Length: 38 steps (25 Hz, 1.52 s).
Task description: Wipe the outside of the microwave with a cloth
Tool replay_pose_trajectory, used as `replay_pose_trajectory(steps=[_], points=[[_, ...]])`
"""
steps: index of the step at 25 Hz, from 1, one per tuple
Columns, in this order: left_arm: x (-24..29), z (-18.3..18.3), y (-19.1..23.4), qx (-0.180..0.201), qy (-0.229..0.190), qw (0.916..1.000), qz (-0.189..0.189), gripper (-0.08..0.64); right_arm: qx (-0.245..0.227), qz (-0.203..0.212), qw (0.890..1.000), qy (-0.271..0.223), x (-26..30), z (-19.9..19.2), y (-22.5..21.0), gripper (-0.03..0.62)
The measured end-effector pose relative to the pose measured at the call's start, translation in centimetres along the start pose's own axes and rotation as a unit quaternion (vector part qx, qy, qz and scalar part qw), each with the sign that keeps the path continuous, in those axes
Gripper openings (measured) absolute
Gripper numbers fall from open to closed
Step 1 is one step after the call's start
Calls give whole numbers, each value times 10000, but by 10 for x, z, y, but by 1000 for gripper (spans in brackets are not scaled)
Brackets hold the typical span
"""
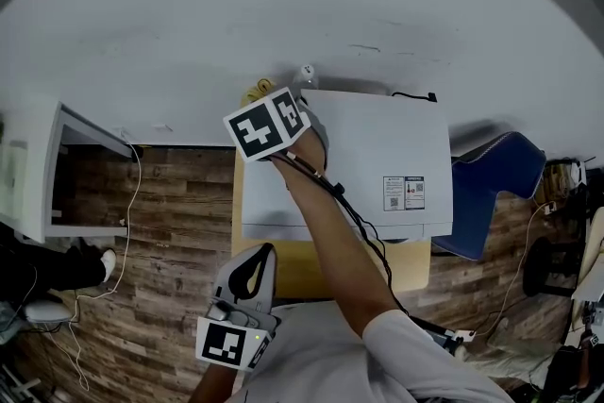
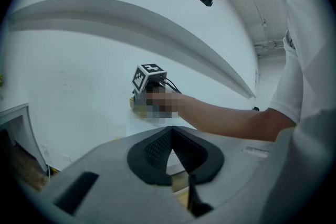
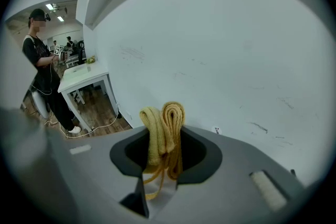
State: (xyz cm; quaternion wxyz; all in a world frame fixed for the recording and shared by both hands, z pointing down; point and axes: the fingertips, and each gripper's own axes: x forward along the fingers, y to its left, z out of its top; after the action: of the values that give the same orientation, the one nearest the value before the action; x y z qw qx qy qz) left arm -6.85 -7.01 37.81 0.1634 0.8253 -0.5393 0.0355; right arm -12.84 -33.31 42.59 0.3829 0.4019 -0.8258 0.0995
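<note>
1. Head view: a white microwave [image 1: 363,167] stands on a yellow surface [image 1: 307,271] against a pale wall [image 1: 283,24]. The right tool [image 1: 268,105] is out at arm's length over the microwave's back left corner. A bit of yellow cloth [image 1: 257,93] shows just past its marker cube, close to the wall. The left tool [image 1: 260,260] hangs low near the person's body, in front of the microwave and apart from it. A blue chair [image 1: 491,189] stands to the right on the wooden floor [image 1: 179,231].
2. Left gripper view: the left tool [image 2: 171,134] has its jaws closed, the dark pads meeting at the tip with nothing between them. Beyond it, the right tool [image 2: 149,79] rests at the microwave's far corner, with the cloth [image 2: 136,106] just below its cube.
3. Right gripper view: the right tool [image 3: 167,150] is clamped on the folded cloth [image 3: 167,119], which sticks up between the jaws in front of the wall. At far left another person [image 3: 41,73] stands by a white table [image 3: 84,77].
</note>
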Motion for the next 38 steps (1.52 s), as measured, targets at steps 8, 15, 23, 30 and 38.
replay_pose_trajectory(steps=[8,15,23,30,38], points=[[1,6,0,-16,-52,10000,22,-5,162,1148,9928,-287,-22,8,41,118],[3,6,-9,37,-74,10000,-37,-5,288,864,9942,-581,-68,-7,-10,118],[9,6,-33,99,-160,9995,-236,-5,831,-293,9956,-317,-121,-81,-148,118],[10,3,-45,127,-140,9992,-364,-5,1114,-1306,9847,314,-159,-162,-247,118],[14,3,-47,98,-141,9991,-375,-5,1012,-1793,9740,942,-158,-217,-281,118]])
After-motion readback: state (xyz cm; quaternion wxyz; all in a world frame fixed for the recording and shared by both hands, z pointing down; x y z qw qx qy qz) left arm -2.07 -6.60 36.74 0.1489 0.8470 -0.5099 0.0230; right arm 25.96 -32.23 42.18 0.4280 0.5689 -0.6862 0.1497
